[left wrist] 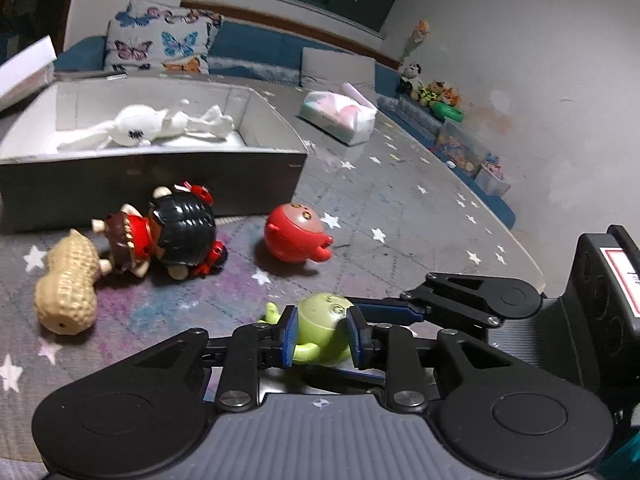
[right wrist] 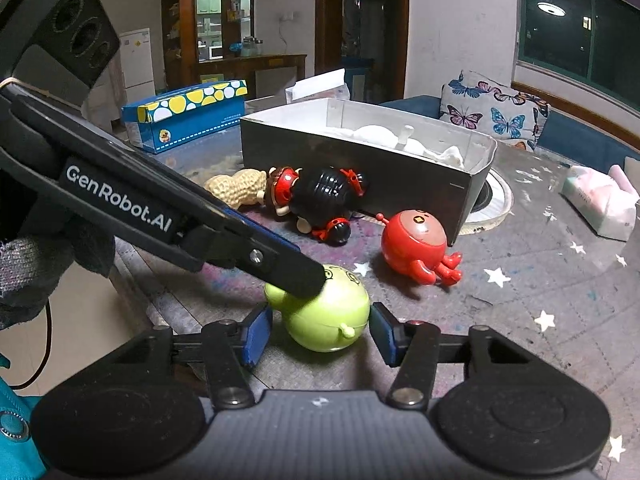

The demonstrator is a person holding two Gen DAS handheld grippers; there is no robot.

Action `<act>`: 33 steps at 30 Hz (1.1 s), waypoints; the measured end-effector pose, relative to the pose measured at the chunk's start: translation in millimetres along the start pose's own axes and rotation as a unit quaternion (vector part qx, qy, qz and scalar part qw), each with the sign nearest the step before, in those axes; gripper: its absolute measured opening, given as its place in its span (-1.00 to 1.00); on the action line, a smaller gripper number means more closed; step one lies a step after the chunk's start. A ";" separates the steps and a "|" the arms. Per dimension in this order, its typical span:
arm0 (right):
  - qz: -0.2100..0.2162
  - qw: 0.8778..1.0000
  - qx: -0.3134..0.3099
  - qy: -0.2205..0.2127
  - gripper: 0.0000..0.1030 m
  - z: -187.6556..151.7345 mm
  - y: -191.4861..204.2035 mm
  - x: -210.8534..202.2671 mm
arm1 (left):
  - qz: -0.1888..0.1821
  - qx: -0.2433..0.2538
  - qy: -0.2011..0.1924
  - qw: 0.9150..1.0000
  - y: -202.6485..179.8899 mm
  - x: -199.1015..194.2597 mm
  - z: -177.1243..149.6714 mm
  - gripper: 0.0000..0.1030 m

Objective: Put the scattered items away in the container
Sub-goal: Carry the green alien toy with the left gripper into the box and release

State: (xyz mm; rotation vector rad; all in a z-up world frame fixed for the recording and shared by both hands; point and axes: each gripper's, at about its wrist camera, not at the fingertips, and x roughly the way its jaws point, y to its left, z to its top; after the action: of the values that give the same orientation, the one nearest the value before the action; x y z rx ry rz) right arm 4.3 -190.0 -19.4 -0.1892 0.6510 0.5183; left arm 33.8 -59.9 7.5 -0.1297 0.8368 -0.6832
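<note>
Biggest worry here: the green toy [left wrist: 325, 326] is round and glossy, so the left hand-held gripper [left wrist: 322, 336], whose blue pads are clamped on either side of it, could squirt it out on the lift. It'd probably roll across the bench [left wrist: 400, 208] away from the box [left wrist: 160, 176]. The right hand-held gripper [right wrist: 318, 330] sits with its jaws spread wide on both sides of the same toy, not touching it, so the two tools are crowded and could bump each other.

The toy itself is lime green, ball-shaped, with little stubby nubs and a drawn face. It's on the bench on the near side of the box, well apart from it. The red crab-like toy [left wrist: 298, 236], black-and-red doll [left wrist: 176, 234] and peanut [left wrist: 68, 284] lie closer to the box's front wall; a white plush [left wrist: 160, 126] is already inside.
</note>
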 end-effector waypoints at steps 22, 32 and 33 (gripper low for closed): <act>-0.009 1.000 -0.011 0.002 -0.05 5.0 0.6 11.5 | -0.011 -0.025 0.005 1.000 14.7 6.0 5.7 -0.28; -0.008 1.000 -0.020 0.000 -0.05 3.4 4.0 12.7 | -0.001 -0.027 0.007 1.000 13.2 4.2 2.0 -0.23; -0.008 1.000 -0.023 0.000 -0.05 3.4 4.9 12.6 | 0.000 -0.028 0.007 1.000 13.4 3.9 1.6 -0.23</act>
State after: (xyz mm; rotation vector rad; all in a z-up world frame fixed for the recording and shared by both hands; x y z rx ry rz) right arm 12.1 -179.7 -24.7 -0.2381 0.6365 0.5176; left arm 43.6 -52.0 1.2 -0.1762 0.8696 -0.6620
